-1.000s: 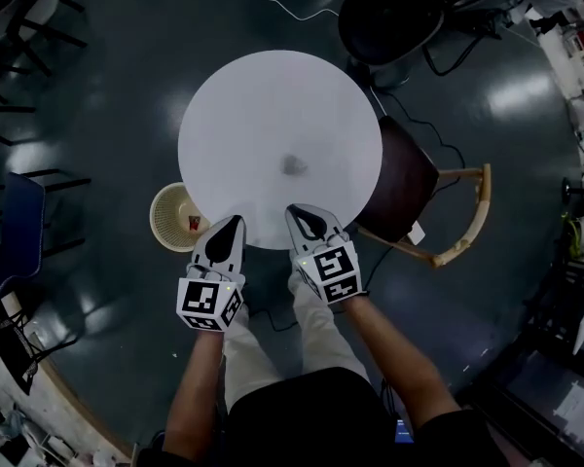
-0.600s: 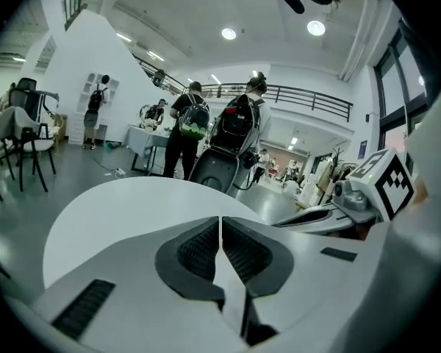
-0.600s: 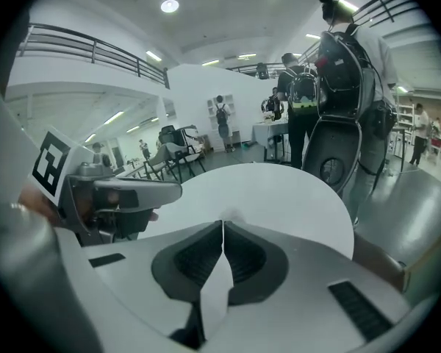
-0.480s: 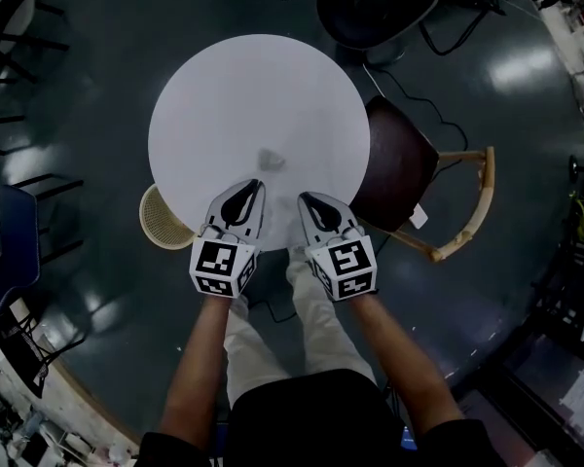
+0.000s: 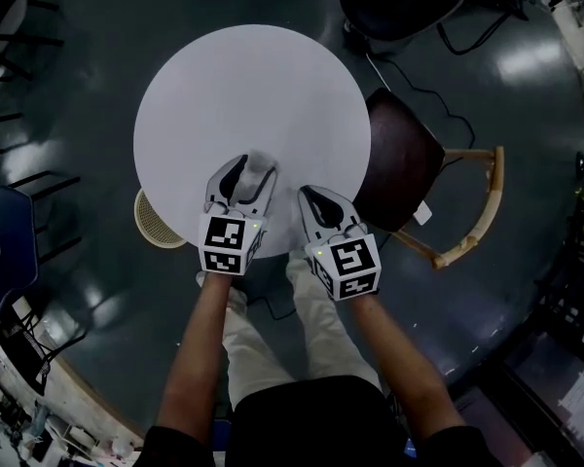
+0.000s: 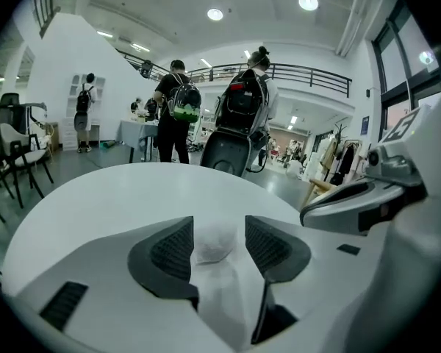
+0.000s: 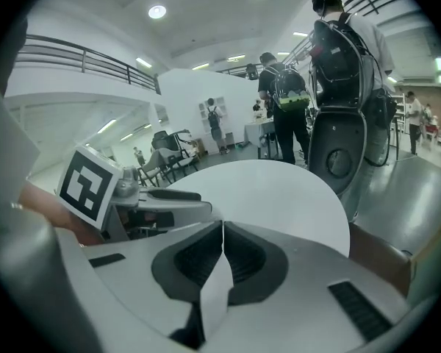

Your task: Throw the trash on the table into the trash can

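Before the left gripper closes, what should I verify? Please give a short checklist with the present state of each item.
1. The crumpled paper ball lies between the jaws of the left gripper: ok.
2. The left jaws have just been opening and stand apart, pads not pressing on the ball: ok.
3. The right gripper is shut and empty, beside the left one: ok.
4. The ball rests on the white table, near its edge: ok.
5. The wicker trash can stands on the floor to the left, partly under the table's edge; whether its mouth is fully reachable: cannot tell.
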`<move>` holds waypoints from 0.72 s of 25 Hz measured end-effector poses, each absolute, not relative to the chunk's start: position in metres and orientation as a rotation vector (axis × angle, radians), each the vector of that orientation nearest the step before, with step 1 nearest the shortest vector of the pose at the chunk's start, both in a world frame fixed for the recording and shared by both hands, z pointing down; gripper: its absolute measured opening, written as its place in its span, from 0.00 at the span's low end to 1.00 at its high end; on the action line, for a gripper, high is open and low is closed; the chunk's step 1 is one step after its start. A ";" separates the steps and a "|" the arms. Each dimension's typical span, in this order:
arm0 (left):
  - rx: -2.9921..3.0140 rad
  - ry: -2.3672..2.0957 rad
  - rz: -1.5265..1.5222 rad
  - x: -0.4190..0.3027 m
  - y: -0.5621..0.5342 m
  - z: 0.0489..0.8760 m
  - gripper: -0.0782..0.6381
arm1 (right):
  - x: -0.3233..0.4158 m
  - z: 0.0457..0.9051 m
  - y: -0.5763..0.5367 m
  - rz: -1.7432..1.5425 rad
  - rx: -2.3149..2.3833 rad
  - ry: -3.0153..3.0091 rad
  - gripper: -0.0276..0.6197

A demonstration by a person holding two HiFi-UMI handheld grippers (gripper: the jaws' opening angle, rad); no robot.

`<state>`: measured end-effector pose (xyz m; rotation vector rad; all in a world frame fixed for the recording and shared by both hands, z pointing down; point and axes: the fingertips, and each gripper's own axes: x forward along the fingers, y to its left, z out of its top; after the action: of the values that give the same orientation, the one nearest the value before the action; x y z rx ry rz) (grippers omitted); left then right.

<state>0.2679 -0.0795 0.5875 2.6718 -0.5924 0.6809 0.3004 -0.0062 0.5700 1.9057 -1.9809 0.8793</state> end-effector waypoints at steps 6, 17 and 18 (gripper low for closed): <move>2.692 -0.654 0.891 0.274 -0.083 0.610 0.43 | 0.303 0.577 -0.007 0.913 1.897 -1.996 0.07; 2.731 -0.667 1.086 0.278 -0.078 0.623 0.33 | 0.303 0.584 0.001 0.932 1.890 -1.998 0.07; 2.734 -0.662 1.091 0.278 -0.078 0.623 0.31 | 0.303 0.585 0.002 0.933 1.890 -1.997 0.07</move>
<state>0.2777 -0.0776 0.6234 2.7337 -0.6622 1.0914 0.3030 0.0019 0.5847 1.8897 -1.9974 0.9326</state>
